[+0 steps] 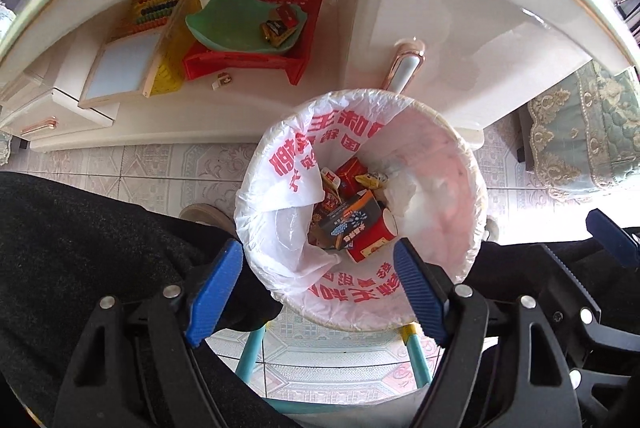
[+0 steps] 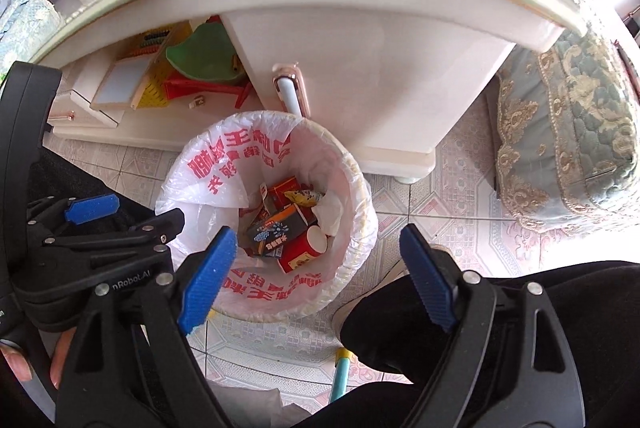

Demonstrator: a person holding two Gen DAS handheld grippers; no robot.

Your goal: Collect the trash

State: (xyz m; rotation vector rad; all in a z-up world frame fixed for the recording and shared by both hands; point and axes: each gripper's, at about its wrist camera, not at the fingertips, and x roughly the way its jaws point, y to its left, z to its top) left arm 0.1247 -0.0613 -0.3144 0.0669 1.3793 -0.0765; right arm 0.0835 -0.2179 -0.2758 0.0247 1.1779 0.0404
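A round bin [image 1: 478, 164] [image 2: 370, 216], lined with a white bag printed in red, stands on the tiled floor below both grippers. Inside it lie a dark carton [image 1: 352, 222] [image 2: 276, 228], a red paper cup [image 1: 370, 246] [image 2: 302, 254], red cartons, a yellow wrapper and a crumpled tissue [image 1: 400, 194] [image 2: 330, 212]. My left gripper [image 1: 318, 248] hangs open over the bin with nothing between its blue pads. My right gripper [image 2: 318, 232] also stands open and empty, over the bin's right side. Each gripper's blue fingers [image 1: 610, 234] [image 2: 92, 209] show at the edge of the other's view.
A white glass-topped table [image 1: 400, 28] rises just behind the bin. Under it sit a red stool [image 1: 256, 52] bearing a green tray [image 1: 236, 24], and an abacus board [image 1: 128, 64]. An upholstered seat [image 2: 568, 132] is at right. Black-trousered legs [image 1: 80, 228] and teal stool legs [image 1: 248, 356] are close by.
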